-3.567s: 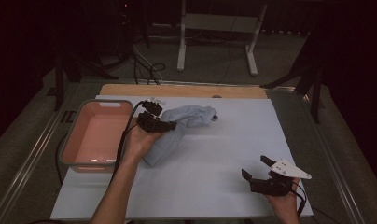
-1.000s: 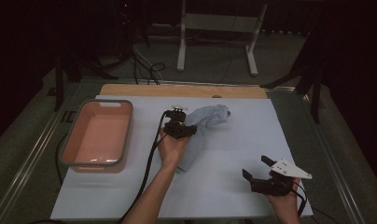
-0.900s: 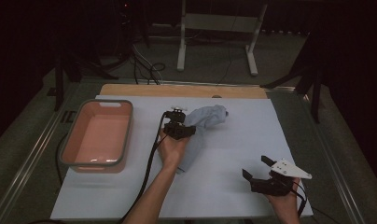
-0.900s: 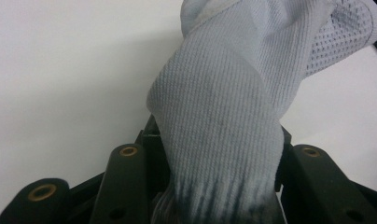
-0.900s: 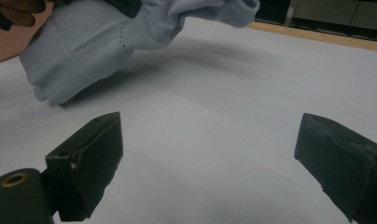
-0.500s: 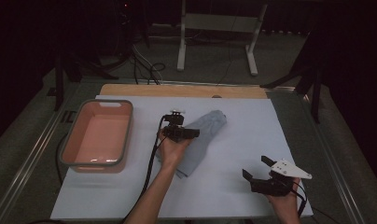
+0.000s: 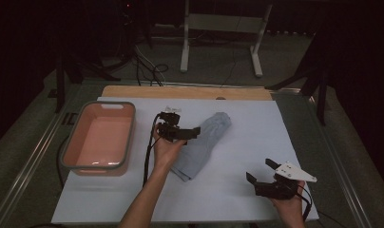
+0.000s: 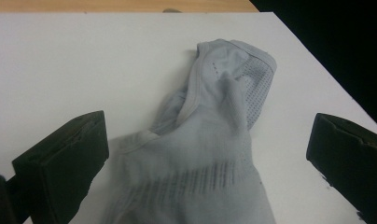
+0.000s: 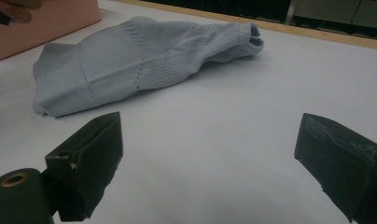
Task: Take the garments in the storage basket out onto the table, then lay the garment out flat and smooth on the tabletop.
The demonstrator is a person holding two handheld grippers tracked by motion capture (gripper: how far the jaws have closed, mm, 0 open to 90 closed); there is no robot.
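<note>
My left gripper (image 8: 200, 154), jaws just spread, hovers over the grey garment (image 7: 202, 142); right gripper (image 7: 268, 178) waits open (careless regrasping could bunch its folds).

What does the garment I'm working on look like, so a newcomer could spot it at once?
Start at the white table cover, where a pink tub sits at the left. To the right of the tub, near the middle, lies the garment, a pale grey-blue folded cloth running diagonally. It is the one soft item there, with perforated mesh panels and a ribbed band.
</note>
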